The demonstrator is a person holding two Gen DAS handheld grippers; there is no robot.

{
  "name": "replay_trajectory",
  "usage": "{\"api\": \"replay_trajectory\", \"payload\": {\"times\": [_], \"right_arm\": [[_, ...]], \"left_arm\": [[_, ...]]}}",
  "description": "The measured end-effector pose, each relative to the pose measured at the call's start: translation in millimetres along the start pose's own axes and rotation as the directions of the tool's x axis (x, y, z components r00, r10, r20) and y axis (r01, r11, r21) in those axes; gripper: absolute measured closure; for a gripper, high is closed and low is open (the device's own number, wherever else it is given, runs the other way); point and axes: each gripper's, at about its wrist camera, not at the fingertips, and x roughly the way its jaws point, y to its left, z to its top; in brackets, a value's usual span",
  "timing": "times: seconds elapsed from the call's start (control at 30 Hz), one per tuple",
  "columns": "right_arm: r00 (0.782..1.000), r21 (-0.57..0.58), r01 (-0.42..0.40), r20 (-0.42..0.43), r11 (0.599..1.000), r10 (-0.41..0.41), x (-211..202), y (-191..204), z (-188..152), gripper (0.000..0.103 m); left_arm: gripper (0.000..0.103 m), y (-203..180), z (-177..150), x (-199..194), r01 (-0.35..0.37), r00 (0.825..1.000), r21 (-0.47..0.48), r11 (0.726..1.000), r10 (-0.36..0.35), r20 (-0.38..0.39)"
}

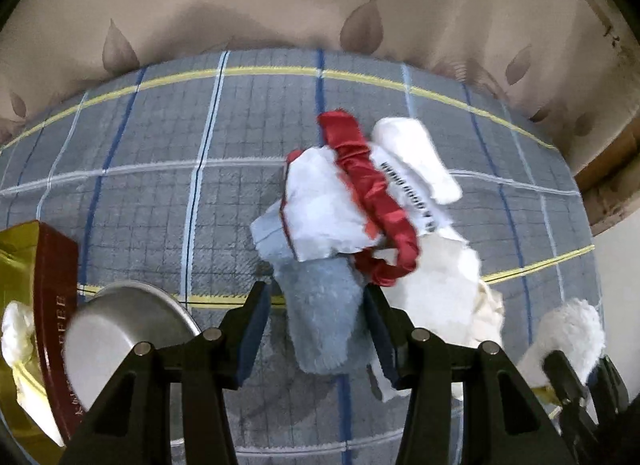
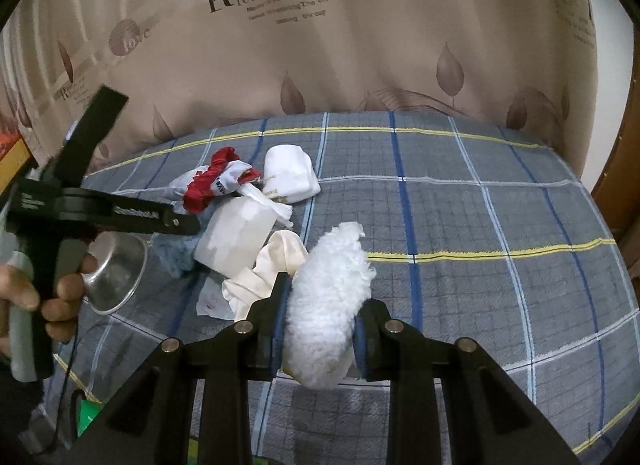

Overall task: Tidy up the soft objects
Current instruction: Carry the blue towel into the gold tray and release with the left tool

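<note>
A heap of soft things lies on the plaid bedsheet [image 1: 140, 185]: a red scrunchie [image 1: 372, 185], a printed white cloth [image 1: 320, 201], a white sock [image 1: 416, 157], a cream cloth [image 1: 488, 305] and a fluffy blue cloth [image 1: 320, 317]. My left gripper [image 1: 316, 329] points steeply down over the blue cloth, which lies between its open fingers with a gap on the left side. My right gripper [image 2: 320, 333] is shut on a fluffy white item [image 2: 328, 305], lifted off the sheet to the right of the heap. That item [image 1: 568, 337] also shows in the left wrist view.
A metal bowl [image 1: 128, 325] sits left of the heap, beside a red and gold box [image 1: 52, 305] holding something white. A hand [image 2: 36, 289] holds the left gripper [image 2: 188, 225]. A patterned curtain [image 2: 360, 45] hangs behind the bed. Bare sheet [image 2: 480, 225] lies to the right.
</note>
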Motion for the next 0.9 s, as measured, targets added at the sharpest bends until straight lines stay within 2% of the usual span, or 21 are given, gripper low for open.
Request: {"api": "replay_trajectory", "payload": {"times": [0.17, 0.2, 0.23, 0.27, 0.53, 0.73, 0.9], "right_arm": [[1.000, 0.011, -0.028, 0.004, 1.000, 0.028, -2.3, 2.7, 0.4, 0.078], [1.000, 0.007, -0.030, 0.003, 1.000, 0.030, -1.9, 3.8, 0.0, 0.078], [0.999, 0.003, -0.032, 0.003, 0.999, 0.032, -1.8, 5.4, -0.4, 0.078], [0.999, -0.002, -0.034, 0.002, 0.999, 0.034, -2.0, 7.4, -0.7, 0.078], [1.000, 0.003, -0.016, 0.004, 1.000, 0.016, -2.9, 7.2, 3.9, 0.078], [1.000, 0.031, -0.010, 0.003, 0.999, 0.010, -4.4, 7.2, 8.5, 0.078], [1.000, 0.044, 0.011, 0.027, 0.999, -0.013, -12.0, 10.1, 11.1, 0.078]], "left_arm": [[0.055, 7.5, -1.3, 7.2, 0.037, 0.999, -0.029, 0.999, -0.037, 0.005], [0.065, 8.5, -2.2, 6.3, 0.042, 0.999, -0.030, 0.999, -0.042, 0.013], [0.080, 9.0, -3.1, 5.6, 0.043, 0.999, -0.025, 0.999, -0.043, 0.015], [0.081, 9.4, -3.6, 5.3, 0.049, 0.999, -0.019, 0.999, -0.049, 0.005], [0.084, 14.9, -9.9, -16.2, 0.052, 0.998, 0.004, 0.999, -0.053, 0.031], [0.084, 21.9, -29.6, -37.5, 0.036, 0.999, 0.044, 0.998, -0.037, 0.034], [0.084, 34.8, -47.5, -58.5, 0.062, 0.997, 0.026, 0.998, -0.064, 0.047]]}}
